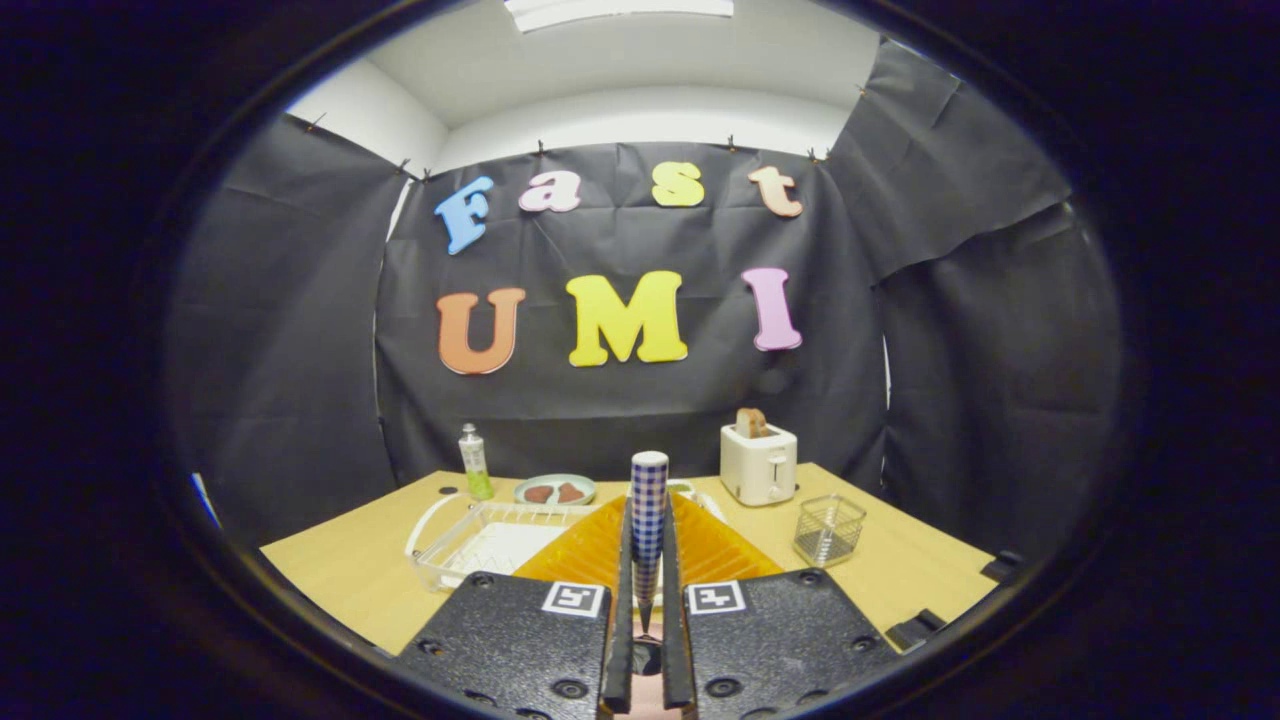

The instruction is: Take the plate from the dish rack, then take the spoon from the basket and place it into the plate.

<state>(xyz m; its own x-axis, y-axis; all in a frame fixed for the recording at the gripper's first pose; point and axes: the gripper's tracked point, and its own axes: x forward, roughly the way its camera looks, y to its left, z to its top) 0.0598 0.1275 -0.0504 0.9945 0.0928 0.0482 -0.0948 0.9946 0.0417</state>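
Observation:
My gripper [647, 545] is shut on a spoon [649, 482] with a blue-and-white checked handle. The handle stands upright between the two fingers and rises past their tips; the bowl end is hidden low between the fingers. Just under and ahead of the fingers lies an orange ribbed plate [712, 552], its near part hidden by the gripper body. A white dish rack [470, 540] sits on the table to the left of the plate. The small wire basket [828, 528] stands to the right, beyond the fingers.
On the wooden table [340, 565], a white toaster [758, 464] holding a slice of bread stands at the back right. A green bottle [475, 462] and a teal dish [555, 489] with brown pieces are at the back left. Black cloth walls close the booth.

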